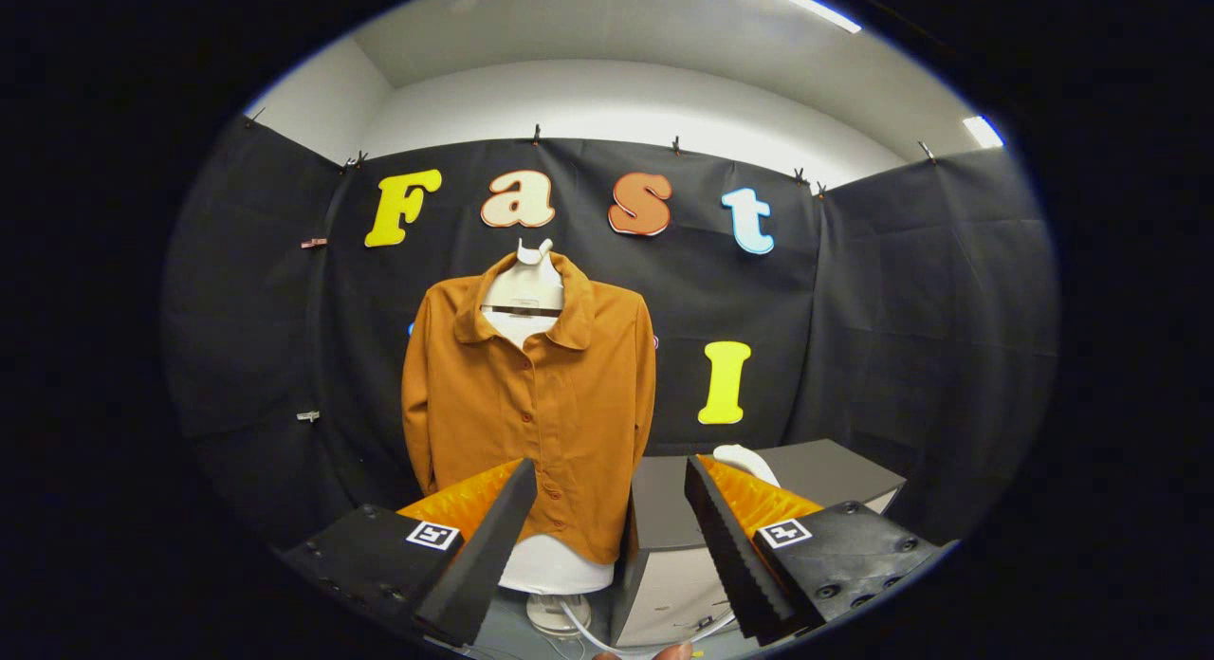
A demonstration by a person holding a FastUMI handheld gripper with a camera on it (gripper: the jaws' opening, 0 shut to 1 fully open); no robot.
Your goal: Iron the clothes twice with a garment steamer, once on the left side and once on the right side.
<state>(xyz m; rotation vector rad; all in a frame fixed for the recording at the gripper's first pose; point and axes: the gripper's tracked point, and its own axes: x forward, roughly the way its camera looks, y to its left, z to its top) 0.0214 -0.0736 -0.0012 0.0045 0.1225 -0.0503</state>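
The gripper (607, 537) hangs with fingers wide apart, holding nothing. The brown shirt (531, 394) sits on a mannequin beyond them, and a white shape, probably the steamer (749, 463), rests on the grey box (664, 546) just right. A rushed grasp could knock it off or snag the white cord (588, 632).

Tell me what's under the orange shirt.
A white mannequin torso wears the shirt; its neck and bottom edge show, the rest is covered. The gripper is open, holding nothing.

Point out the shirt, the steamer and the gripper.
Shirt (531, 394): gripper view, on its buttoned front.
Steamer (749, 463): gripper view, on its white top showing above the grey box.
Gripper (607, 537): gripper view, midway between its open fingertips.
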